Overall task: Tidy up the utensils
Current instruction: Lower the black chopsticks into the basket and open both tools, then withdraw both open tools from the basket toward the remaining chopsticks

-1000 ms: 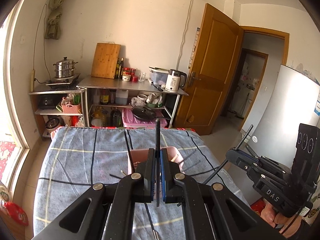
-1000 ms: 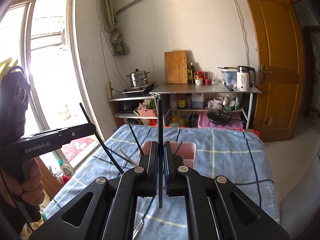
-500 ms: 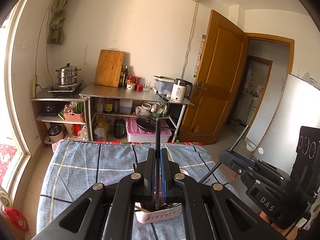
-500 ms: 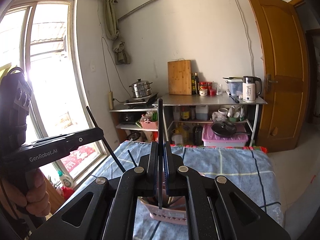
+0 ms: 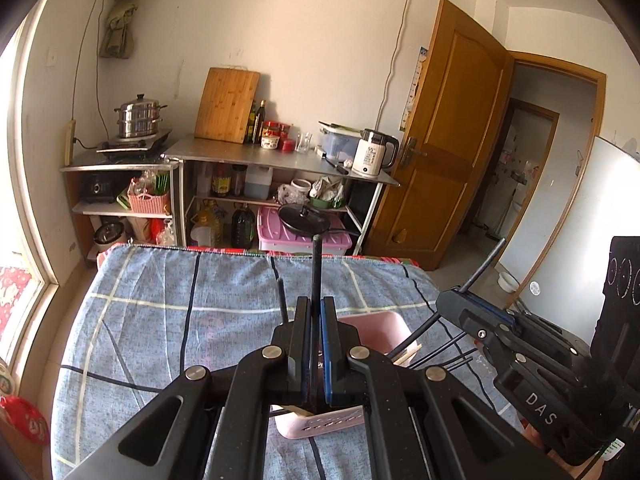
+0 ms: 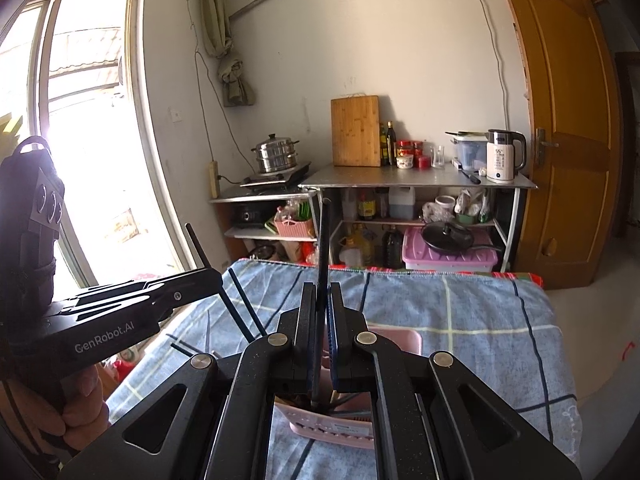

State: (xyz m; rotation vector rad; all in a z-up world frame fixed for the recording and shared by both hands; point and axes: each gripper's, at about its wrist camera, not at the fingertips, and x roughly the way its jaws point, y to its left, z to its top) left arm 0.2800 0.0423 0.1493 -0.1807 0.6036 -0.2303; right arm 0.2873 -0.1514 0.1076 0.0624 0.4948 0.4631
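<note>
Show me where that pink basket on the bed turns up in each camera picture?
Left wrist view: pink basket sits lower centre, mostly hidden behind the camera's own claw.
Right wrist view: pink basket lower centre, again behind the claw.
Shared landmark: white kettle.

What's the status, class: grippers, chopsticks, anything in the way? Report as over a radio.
Left gripper shut on a black chopstick. Right gripper shut on another chopstick. Both poised over the pink basket. Nothing blocking.

Bright window glare, sharp focus, fisheye-bent edges
</note>
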